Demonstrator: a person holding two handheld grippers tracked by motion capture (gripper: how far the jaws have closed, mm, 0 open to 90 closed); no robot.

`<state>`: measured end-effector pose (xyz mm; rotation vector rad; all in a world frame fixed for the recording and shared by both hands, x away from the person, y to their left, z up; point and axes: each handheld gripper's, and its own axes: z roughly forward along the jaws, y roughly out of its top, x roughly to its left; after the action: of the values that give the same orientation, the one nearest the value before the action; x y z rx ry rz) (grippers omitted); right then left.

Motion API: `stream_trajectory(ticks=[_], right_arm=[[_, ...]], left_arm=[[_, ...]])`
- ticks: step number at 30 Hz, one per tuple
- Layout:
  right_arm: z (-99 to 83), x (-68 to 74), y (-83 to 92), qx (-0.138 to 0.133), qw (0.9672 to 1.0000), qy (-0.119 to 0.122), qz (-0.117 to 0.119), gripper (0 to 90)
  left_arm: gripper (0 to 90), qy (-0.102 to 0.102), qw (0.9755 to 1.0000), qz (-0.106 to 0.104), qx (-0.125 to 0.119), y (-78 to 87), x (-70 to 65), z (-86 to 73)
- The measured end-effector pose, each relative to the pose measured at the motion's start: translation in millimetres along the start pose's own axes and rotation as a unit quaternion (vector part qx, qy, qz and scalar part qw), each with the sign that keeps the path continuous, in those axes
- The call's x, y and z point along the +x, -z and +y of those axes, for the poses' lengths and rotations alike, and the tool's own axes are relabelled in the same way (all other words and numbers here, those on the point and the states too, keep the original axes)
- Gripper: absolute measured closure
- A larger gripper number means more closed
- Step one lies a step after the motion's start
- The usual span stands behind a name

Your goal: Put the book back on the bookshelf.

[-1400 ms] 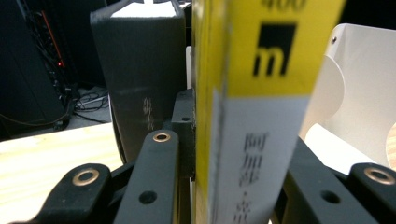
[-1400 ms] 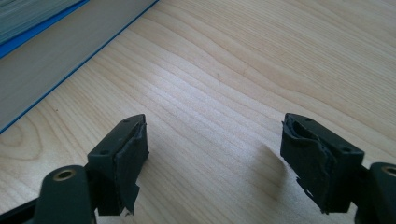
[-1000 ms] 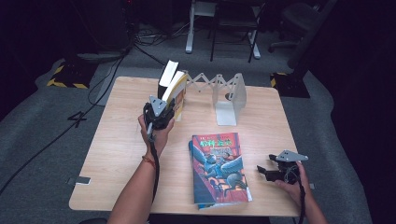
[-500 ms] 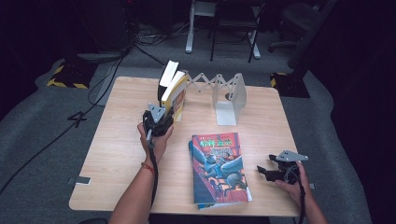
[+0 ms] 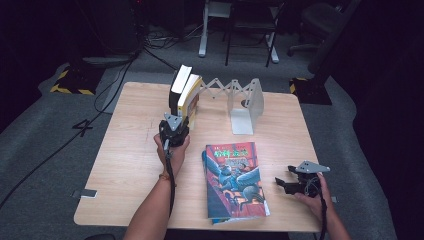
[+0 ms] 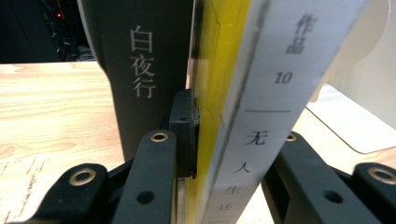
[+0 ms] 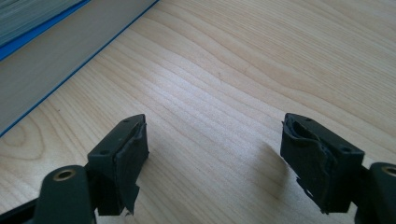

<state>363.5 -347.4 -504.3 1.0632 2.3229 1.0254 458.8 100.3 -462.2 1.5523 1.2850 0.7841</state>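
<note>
Two books stand leaning at the left end of a white folding bookend [image 5: 245, 107]: a dark one [image 5: 179, 85] and a yellow-and-white one [image 5: 190, 97]. My left gripper [image 5: 176, 125] is at their lower near edge. In the left gripper view its jaws [image 6: 238, 140] are shut on the yellow-and-white book's spine [image 6: 243, 70], one pad [image 6: 184, 135] against its left side; the dark book [image 6: 140, 70] stands just beyond. A blue picture-cover book [image 5: 234, 182] lies flat at the front. My right gripper [image 5: 284, 184] rests open on the table to its right, empty [image 7: 215, 149].
The wooden table [image 5: 130, 150] has bare room on its left half and behind the flat book. The bookend's white end plate [image 6: 355, 107] stands to the right of the upright books. The blue book's page edge [image 7: 42, 51] lies close to the right gripper. Chairs and cables sit beyond the table.
My left hand and gripper have drawn back a little toward the person, staying at the foot of the upright books. The right gripper and the flat book have not moved.
</note>
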Motion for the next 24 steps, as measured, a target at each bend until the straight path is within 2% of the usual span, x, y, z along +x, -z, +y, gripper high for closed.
stream_trajectory(ticks=[8,15,18,21,24], right_arm=[[0.0,-0.6,-0.3,0.0,1.0,-0.001,0.003,23.5],[0.0,-0.6,-0.3,0.0,1.0,-0.002,0.003,23.5],[0.0,-0.8,-0.4,0.0,1.0,-0.002,0.004,23.5],[0.0,-0.7,-0.3,0.001,1.0,-0.002,0.003,23.5],[0.0,-1.1,-0.4,0.001,1.0,-0.003,0.004,23.4]], left_arm=[[72.3,0.007,1.0,0.004,0.002,-7.1,-4.1,3.3],[69.6,0.016,0.9998,-0.012,0.004,-7.9,-1.4,2.6],[67.5,0.012,0.9997,-0.018,0.012,-6.7,-0.4,1.5],[66.4,-0.002,0.9997,-0.02,0.014,-3.1,1.5,-0.4],[65.4,-0.005,0.9995,-0.026,0.014,0.1,3.6,-2.7]])
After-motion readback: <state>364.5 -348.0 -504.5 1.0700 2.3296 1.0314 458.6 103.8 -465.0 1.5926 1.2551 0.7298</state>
